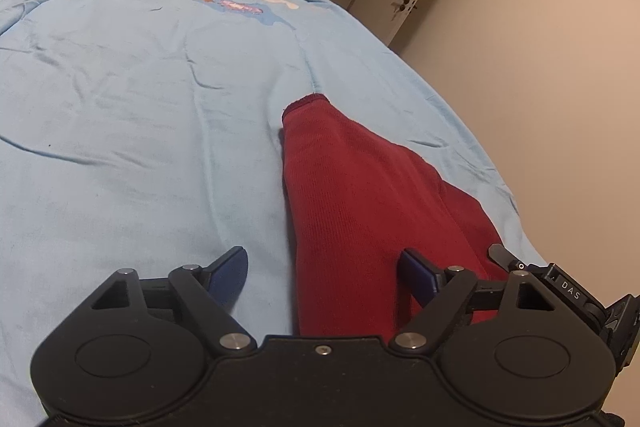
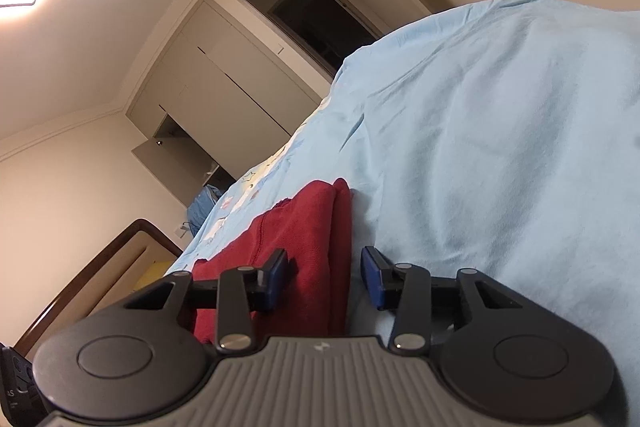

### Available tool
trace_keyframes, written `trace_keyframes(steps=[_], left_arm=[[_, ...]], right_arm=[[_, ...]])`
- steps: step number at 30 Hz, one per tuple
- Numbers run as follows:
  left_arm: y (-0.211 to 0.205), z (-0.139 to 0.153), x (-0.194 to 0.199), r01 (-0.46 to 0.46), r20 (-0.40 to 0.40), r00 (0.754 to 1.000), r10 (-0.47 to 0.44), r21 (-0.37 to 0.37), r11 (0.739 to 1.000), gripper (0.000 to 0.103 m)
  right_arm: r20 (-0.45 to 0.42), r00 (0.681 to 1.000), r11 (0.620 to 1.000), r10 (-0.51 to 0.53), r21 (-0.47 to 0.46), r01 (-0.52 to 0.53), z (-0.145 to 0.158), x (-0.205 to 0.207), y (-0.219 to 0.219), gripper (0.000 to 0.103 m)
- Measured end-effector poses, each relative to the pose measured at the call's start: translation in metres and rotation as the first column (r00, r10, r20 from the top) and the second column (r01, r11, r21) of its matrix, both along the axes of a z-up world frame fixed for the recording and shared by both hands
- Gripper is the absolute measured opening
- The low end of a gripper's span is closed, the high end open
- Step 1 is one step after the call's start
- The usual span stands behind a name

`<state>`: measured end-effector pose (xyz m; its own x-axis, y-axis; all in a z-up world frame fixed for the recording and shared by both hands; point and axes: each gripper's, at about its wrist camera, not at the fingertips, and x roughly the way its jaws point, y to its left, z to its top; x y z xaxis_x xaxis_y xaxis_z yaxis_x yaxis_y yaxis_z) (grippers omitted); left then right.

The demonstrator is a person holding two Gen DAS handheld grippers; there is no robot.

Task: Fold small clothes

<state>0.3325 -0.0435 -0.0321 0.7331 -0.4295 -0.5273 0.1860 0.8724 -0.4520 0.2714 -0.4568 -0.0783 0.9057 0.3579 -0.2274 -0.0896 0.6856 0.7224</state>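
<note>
A dark red knitted garment [image 1: 352, 195] lies flat on the pale blue bed sheet [image 1: 140, 115], near the bed's edge. It looks soft, light and limp, likely to sag and stretch wherever it is lifted, so a doubled edge or hem would give the firmest hold. The left hand-held gripper [image 1: 324, 277] and the right hand-held gripper [image 2: 325, 277] both gape wide over it, grasping nothing.

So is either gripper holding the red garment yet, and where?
No. Both are open. The left gripper straddles the red garment's near end; the right gripper straddles its folded edge. Neither has closed.
</note>
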Motion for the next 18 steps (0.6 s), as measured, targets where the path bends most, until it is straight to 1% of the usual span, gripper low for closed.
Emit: trace_keyframes(steps=[2, 5, 7, 8, 9, 12, 14, 16, 18], left_arm=[[-0.001, 0.001, -0.002, 0.001, -0.011, 1.000, -0.001, 0.000, 1.000, 0.079], [-0.001, 0.002, -0.005, 0.009, -0.020, 1.000, -0.010, -0.013, 1.000, 0.071], [-0.001, 0.002, -0.006, 0.020, -0.022, 1.000, -0.021, -0.032, 0.999, 0.060], [-0.002, 0.002, -0.008, 0.029, -0.020, 0.999, -0.030, -0.043, 0.999, 0.056], [-0.001, 0.002, -0.008, 0.033, -0.021, 0.999, -0.034, -0.051, 0.998, 0.054], [-0.002, 0.001, -0.010, 0.030, -0.021, 0.999, -0.031, -0.053, 0.998, 0.052], [-0.001, 0.000, -0.011, 0.028, -0.020, 0.999, -0.029, -0.063, 0.998, 0.048], [0.000, -0.001, -0.012, 0.021, -0.020, 1.000, -0.022, -0.072, 0.997, 0.040], [0.002, -0.002, -0.013, 0.018, -0.022, 1.000, -0.020, -0.082, 0.996, 0.036]], right_arm=[[-0.004, 1.000, 1.000, 0.003, -0.007, -0.003, -0.001, 0.000, 0.000, 0.042], [-0.012, 1.000, 1.000, 0.015, -0.020, -0.015, 0.000, 0.002, 0.004, 0.028], [-0.009, 1.000, 0.999, 0.021, -0.029, -0.021, 0.001, 0.002, 0.006, 0.024], [-0.006, 1.000, 0.999, 0.023, -0.032, -0.024, 0.002, 0.003, 0.007, 0.022], [-0.002, 1.000, 0.999, 0.025, -0.033, -0.025, 0.002, 0.003, 0.008, 0.021], [0.007, 1.000, 0.999, 0.027, -0.039, -0.027, 0.002, 0.002, 0.010, 0.019], [0.012, 1.000, 0.998, 0.026, -0.051, -0.025, 0.004, 0.001, 0.012, 0.018], [0.020, 1.000, 0.997, 0.020, -0.077, -0.018, 0.006, -0.001, 0.016, 0.017], [0.032, 0.999, 0.992, 0.009, -0.128, -0.004, 0.011, -0.003, 0.022, 0.016]])
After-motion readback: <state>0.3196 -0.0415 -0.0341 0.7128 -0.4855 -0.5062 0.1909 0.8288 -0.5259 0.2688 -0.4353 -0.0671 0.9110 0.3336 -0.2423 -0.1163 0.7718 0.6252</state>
